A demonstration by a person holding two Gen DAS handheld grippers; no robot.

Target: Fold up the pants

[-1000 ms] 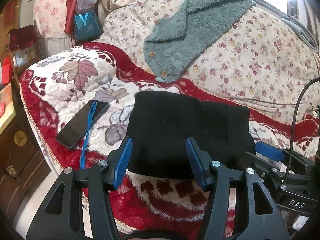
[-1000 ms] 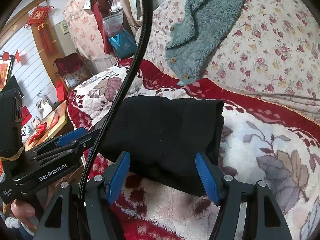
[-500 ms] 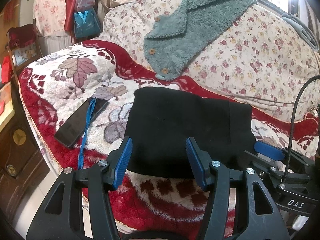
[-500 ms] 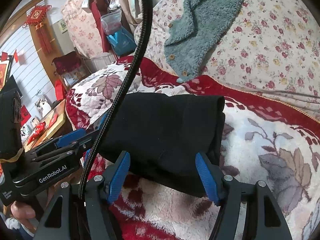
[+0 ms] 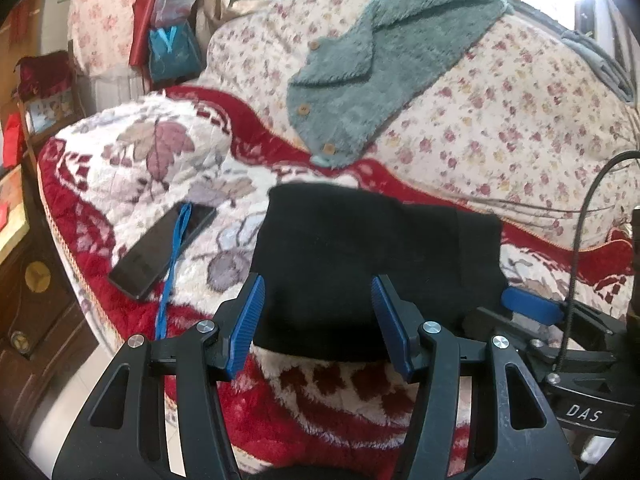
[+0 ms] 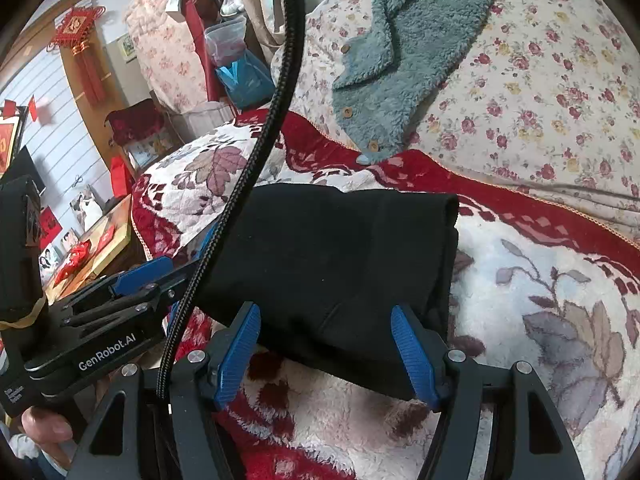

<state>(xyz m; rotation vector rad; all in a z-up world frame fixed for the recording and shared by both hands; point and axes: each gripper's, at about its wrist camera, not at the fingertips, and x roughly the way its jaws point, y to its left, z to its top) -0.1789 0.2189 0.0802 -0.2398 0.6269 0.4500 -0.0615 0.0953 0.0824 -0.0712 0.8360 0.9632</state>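
Looking along the left gripper [image 5: 316,320], its blue fingers [image 5: 246,328] stand apart with nothing between them, hanging just off the near edge of the folded black pants [image 5: 372,264]. The pants lie as a flat rectangle on the red and white blanket [image 5: 132,172] covering the sofa seat, their far edge close to the red border where the seat meets the flowered backrest [image 5: 500,112]. To the left of the pants a dark phone [image 5: 160,252] lies well clear, with a blue cord [image 5: 172,272] across it that trails over the seat's front edge. There is bare blanket between phone and pants. A teal fleece garment [image 5: 376,64] hangs down the backrest, its lower tip stopping just short of the pants. The right gripper [image 5: 532,308] shows at the right, by the pants' near right corner.

From the right gripper [image 6: 324,356], the fingers [image 6: 412,352] again stand apart and empty, straddling the near edge of the pants [image 6: 328,264] without pressing it. The right side of the pants shows stacked folded layers ending in a rounded edge, and beyond it open blanket [image 6: 560,280] stretches to the right. The left gripper [image 6: 132,280] sits at the pants' left side, held by a hand [image 6: 44,424], and a black cable [image 6: 280,96] crosses in front.
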